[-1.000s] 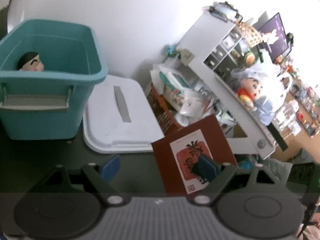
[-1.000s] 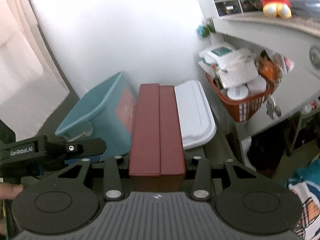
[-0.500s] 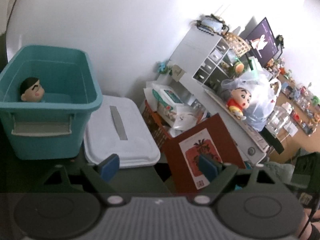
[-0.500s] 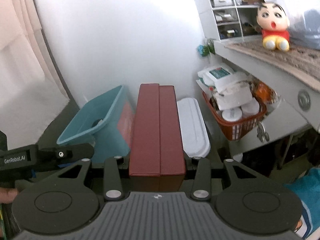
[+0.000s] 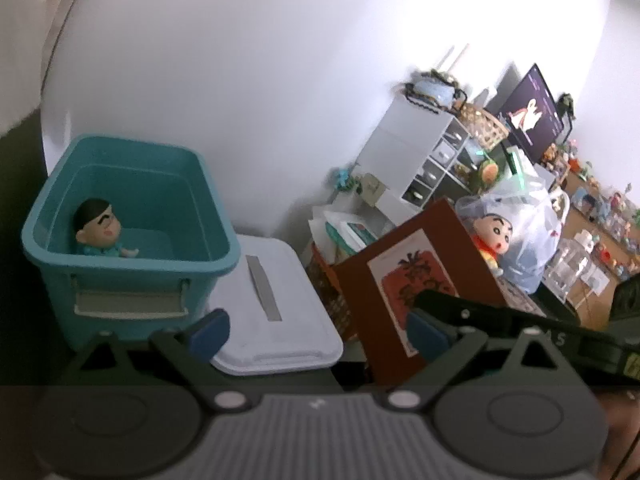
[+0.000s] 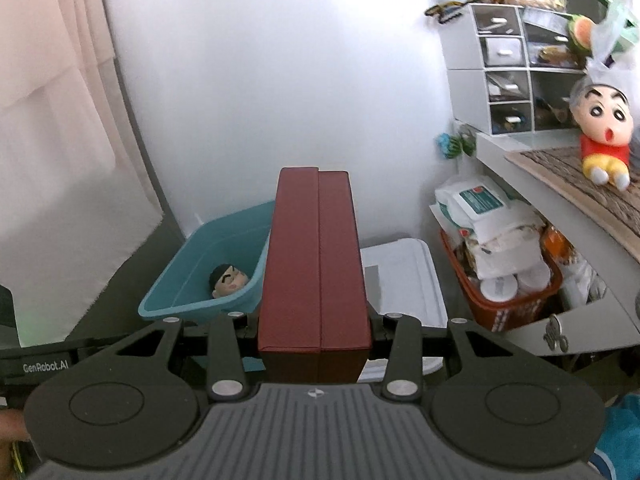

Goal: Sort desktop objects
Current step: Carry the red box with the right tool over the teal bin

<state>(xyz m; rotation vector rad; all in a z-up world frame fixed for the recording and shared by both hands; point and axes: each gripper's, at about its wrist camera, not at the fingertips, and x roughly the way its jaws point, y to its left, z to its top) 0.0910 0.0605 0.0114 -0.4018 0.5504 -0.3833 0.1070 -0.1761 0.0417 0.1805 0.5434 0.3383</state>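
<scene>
Right gripper (image 6: pixel 316 322) clamps the dark red box (image 6: pixel 316 260) above the teal bin (image 6: pixel 208 276); left gripper (image 5: pixel 316 330), just opened wide, holds nothing; a tilted release could catch the rim.

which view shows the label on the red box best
The left wrist view: the red box shows its broad face with the white and orange label. The right wrist view shows only its plain narrow edge, clamped in the right gripper.
</scene>
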